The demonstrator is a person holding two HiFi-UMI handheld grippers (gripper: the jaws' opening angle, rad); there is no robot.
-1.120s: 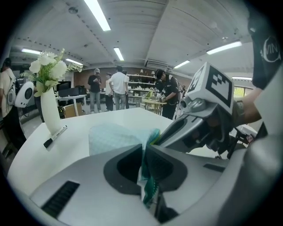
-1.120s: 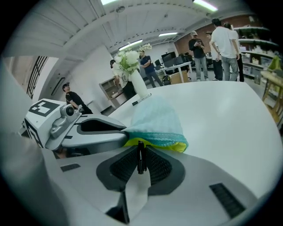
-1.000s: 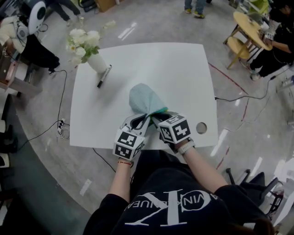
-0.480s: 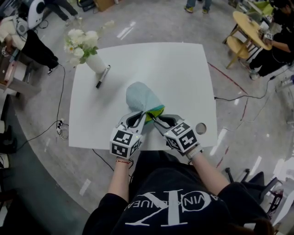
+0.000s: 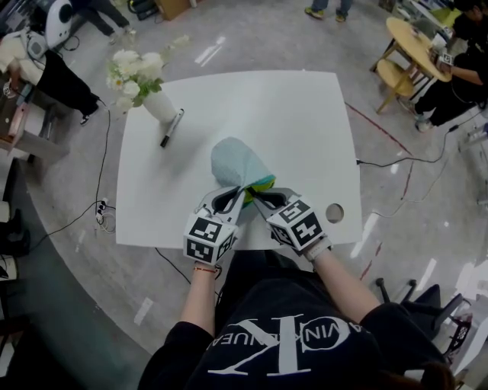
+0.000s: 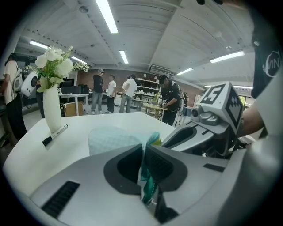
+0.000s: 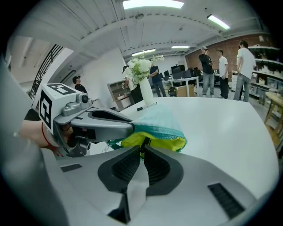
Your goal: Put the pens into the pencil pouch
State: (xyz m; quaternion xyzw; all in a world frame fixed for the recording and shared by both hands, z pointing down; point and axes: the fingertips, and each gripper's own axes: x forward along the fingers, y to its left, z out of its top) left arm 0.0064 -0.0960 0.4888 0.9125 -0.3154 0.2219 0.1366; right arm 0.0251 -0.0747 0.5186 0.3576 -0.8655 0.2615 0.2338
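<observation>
White square worktop (image 5: 290,122) mid-room, round hole (image 5: 334,212) near its front right corner. Stands on glossy grey floor (image 5: 252,38) with light streaks and a red line (image 5: 379,129) at right. Black cable (image 5: 104,152) down to a power strip (image 5: 101,206) at left. Round wooden table (image 5: 415,42) top right. Long ceiling light strips (image 6: 107,15). Shelves (image 6: 146,88), standing people (image 6: 101,90), brick wall (image 7: 265,42) far back.

Cannot see into the pencil pouch (image 7: 159,122): only yellow lining at its mouth, contents hidden. Beyond the pouch, too small to read any print on the pen (image 5: 171,127). Farther beyond the pouch, cut off above the shoes, a person (image 5: 314,11).
</observation>
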